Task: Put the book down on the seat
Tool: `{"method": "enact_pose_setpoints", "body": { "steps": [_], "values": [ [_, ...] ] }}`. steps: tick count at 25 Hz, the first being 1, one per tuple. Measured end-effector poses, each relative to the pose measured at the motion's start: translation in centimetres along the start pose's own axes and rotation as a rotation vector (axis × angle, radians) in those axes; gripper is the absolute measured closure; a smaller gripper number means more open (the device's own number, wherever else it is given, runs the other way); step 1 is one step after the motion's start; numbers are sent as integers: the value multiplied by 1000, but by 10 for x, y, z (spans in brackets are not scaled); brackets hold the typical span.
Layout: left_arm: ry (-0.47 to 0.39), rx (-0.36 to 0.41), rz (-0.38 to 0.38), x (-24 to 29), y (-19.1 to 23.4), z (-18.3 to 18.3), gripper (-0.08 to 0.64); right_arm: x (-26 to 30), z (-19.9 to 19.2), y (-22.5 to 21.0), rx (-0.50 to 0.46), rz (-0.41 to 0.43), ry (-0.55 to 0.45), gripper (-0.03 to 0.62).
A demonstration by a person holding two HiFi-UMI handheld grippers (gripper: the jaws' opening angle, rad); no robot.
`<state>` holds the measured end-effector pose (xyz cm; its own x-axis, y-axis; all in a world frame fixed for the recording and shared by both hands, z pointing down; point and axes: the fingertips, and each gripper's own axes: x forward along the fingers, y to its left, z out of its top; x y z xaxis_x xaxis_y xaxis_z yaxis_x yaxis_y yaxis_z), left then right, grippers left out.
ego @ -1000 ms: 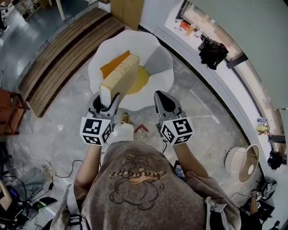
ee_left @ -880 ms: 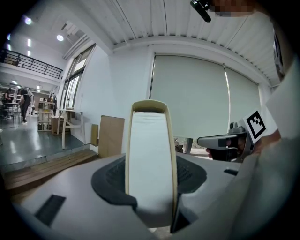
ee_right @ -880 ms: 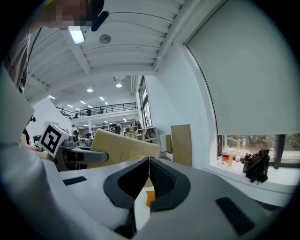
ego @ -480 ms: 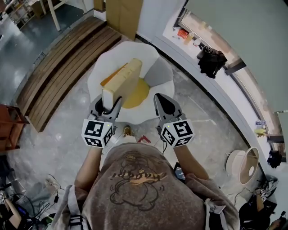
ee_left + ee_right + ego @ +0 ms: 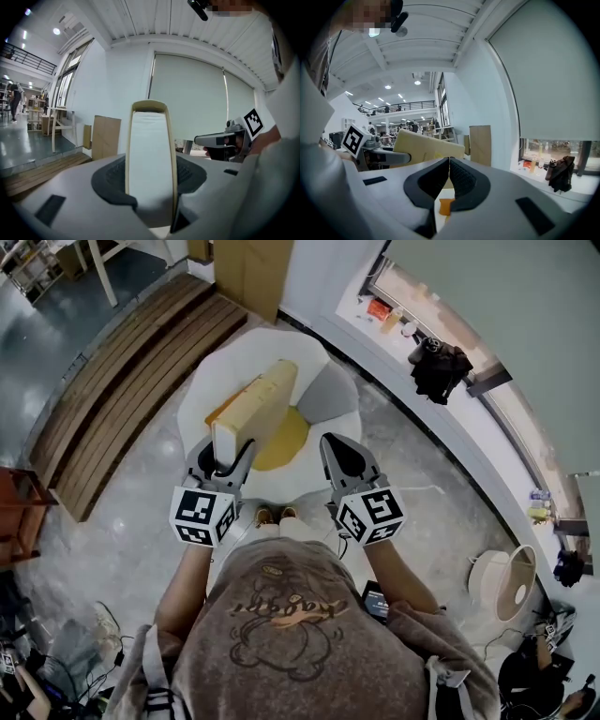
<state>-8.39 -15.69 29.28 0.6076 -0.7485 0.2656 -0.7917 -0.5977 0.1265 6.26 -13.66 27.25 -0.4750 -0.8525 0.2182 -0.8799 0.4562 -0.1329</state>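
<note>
A thick book with a cream cover stands on edge, with my left gripper shut on its near end. The book juts out over a white armchair with a yellow seat cushion; an orange piece shows beside it. In the left gripper view the book's white page edge fills the gap between the pads. My right gripper hovers to the right of the book, level with the left one, jaws shut and empty. In the right gripper view its pads meet and the book lies to the left.
A slatted wooden platform runs along the left. A cardboard box stands behind the chair. A windowsill with bottles and a black bag curves along the right. A white fan and cables lie on the floor.
Both grippers and the book have moved forward toward the armchair. The book now reaches further over the seat. The left grip has not changed.
</note>
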Motion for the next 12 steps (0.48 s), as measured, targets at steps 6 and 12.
{"method": "enact_pose_setpoints", "body": {
  "steps": [6,12],
  "values": [
    [16,-4,19,13,9,0,344,17,-1,-9,8,14,13,572],
    [25,-14,25,26,12,-2,344,29,-5,-16,6,30,25,572]
  ]
}}
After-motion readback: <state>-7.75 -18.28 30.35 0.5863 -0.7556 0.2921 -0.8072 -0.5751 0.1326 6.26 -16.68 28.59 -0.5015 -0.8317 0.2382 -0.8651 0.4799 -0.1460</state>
